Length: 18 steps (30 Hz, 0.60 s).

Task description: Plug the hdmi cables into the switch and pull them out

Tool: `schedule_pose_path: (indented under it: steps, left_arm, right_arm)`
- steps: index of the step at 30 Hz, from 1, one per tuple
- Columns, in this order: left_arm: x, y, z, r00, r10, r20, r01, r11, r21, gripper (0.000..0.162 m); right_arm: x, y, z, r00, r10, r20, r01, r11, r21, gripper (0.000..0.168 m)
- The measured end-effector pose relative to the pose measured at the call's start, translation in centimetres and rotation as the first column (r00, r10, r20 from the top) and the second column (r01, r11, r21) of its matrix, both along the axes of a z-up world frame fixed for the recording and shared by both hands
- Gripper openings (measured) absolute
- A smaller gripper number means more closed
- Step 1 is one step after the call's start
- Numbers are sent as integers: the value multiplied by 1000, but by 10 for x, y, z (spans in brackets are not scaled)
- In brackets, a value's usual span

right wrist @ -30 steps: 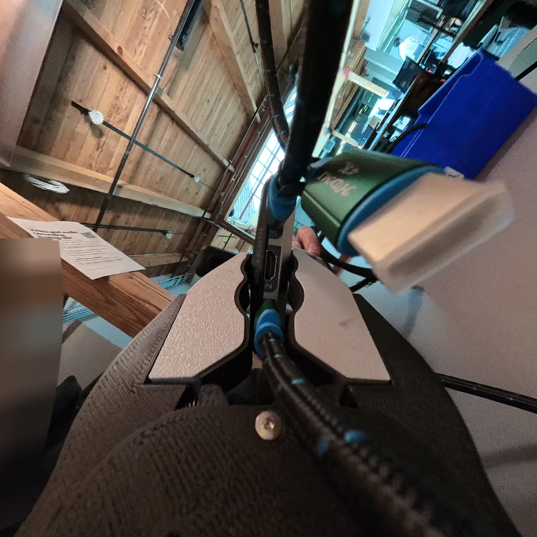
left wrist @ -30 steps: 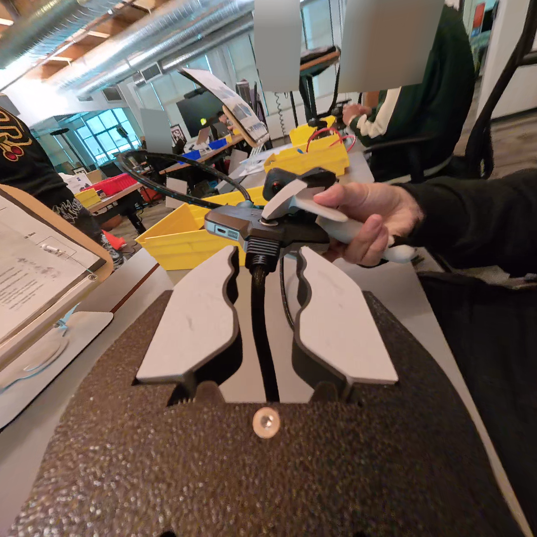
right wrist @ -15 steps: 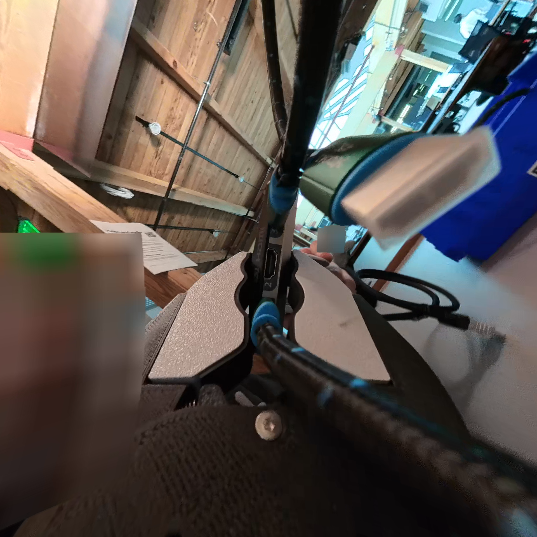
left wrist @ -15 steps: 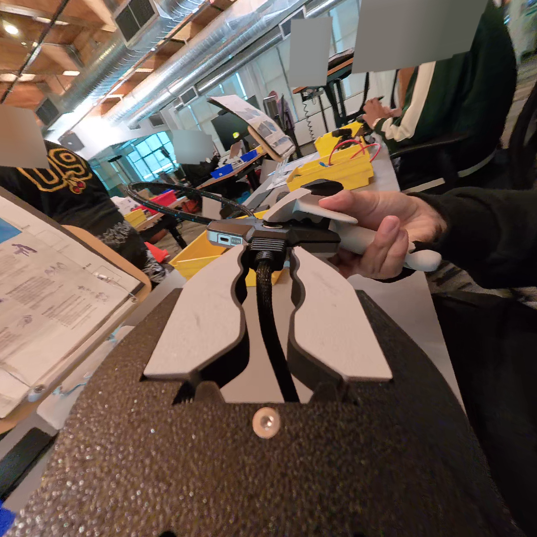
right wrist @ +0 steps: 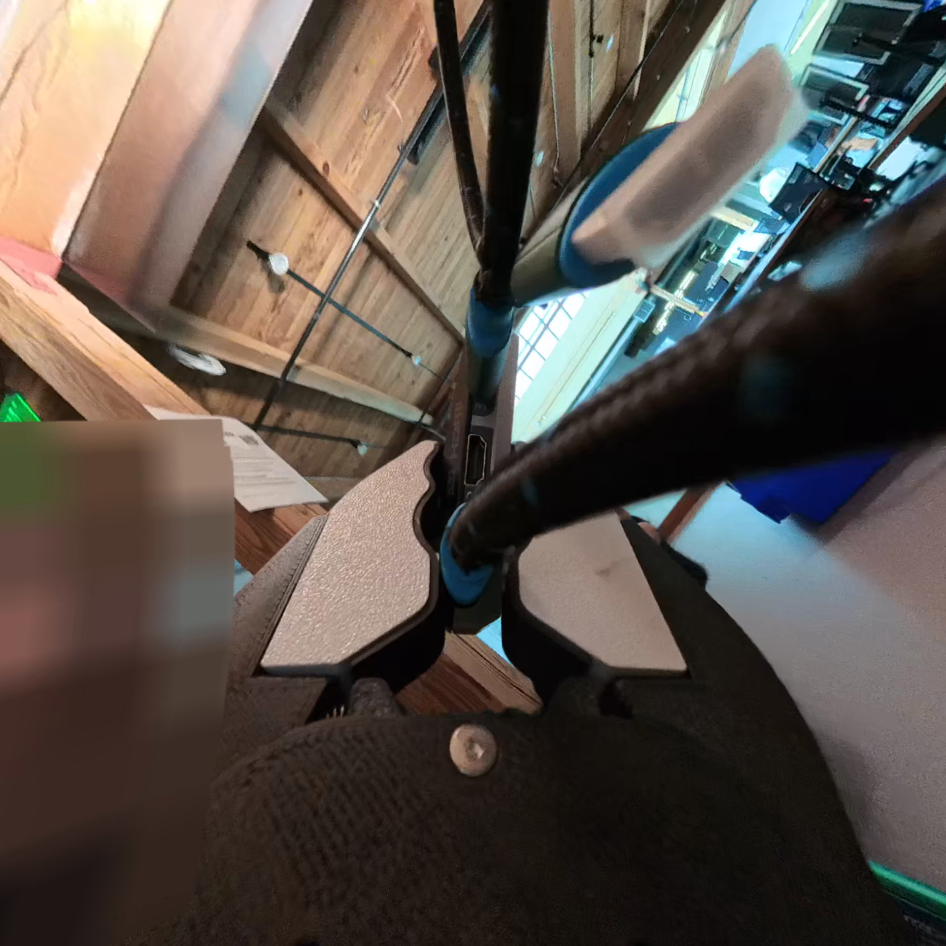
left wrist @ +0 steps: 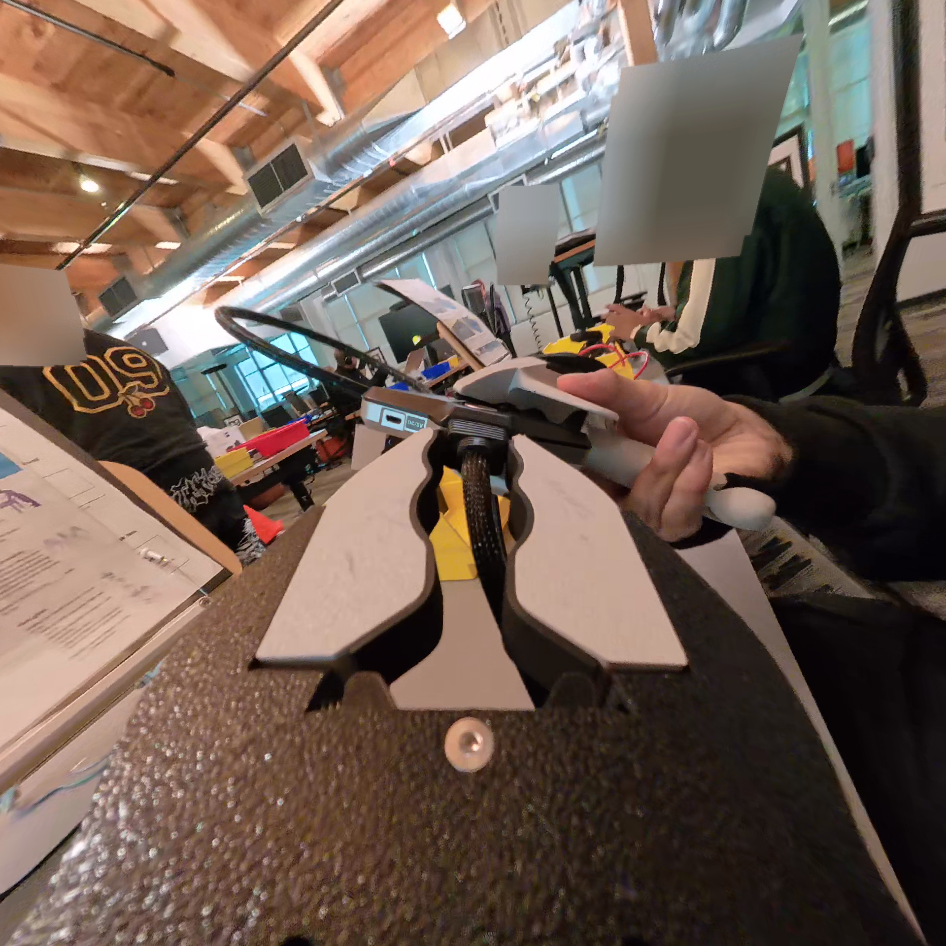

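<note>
The right gripper [right wrist: 473,517] was clamped hard on the switch [right wrist: 478,460], its grey fingers [right wrist: 358,563] pressed against both flat sides, and the whole thing was held up off the table [left wrist: 727,578]. One empty port on the switch faced the right wrist camera. A braided cable [right wrist: 665,425] with a blue collar was plugged in just below that port, another ran in from above, and a loose plug [right wrist: 681,169] with a bare metal tip dangled nearby (badly blurred).

From the left wrist view, the left gripper [left wrist: 471,460] had its fingers narrowed around a black braided cable [left wrist: 481,512], right behind its plug [left wrist: 476,427], which sat seated in the switch's edge. Whether the pads actually pinched the cable, I couldn't tell. A hand [left wrist: 681,450] held the right gripper's handle.
</note>
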State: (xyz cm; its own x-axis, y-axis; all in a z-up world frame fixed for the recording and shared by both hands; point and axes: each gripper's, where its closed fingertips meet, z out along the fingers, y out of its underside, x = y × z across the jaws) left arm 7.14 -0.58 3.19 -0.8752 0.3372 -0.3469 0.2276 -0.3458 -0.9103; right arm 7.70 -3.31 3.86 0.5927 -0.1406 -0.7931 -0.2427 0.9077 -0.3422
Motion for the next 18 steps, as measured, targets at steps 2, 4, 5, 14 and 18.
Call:
schedule_pose_path:
  steps: [2, 4, 5, 14, 18]
  left_arm:
    - [7, -1, -6, 999, -13, -34, 14, 1000, 16, 23]
    - [13, -3, -15, 1000, 16, -17, -15, 999, 47, 23]
    - [15, -4, -18, 999, 35, -4, -35, 997, 64, 23]
    - [20, -9, -28, 997, 77, -13, -75, 992, 105, 23]
    - [20, -12, -31, 995, 95, -13, -93, 989, 119, 23]
  right_arm:
    - [8, -2, -9, 1000, -2, -24, 4, 997, 73, 23]
    - [13, -4, -19, 999, 3, -50, 3, 991, 134, 24]
    - [15, -5, -22, 998, 3, -56, 5, 988, 153, 23]
    - [21, -12, -31, 998, -14, -67, 29, 976, 218, 24]
    - [22, -15, -34, 997, -25, -75, 42, 973, 228, 24]
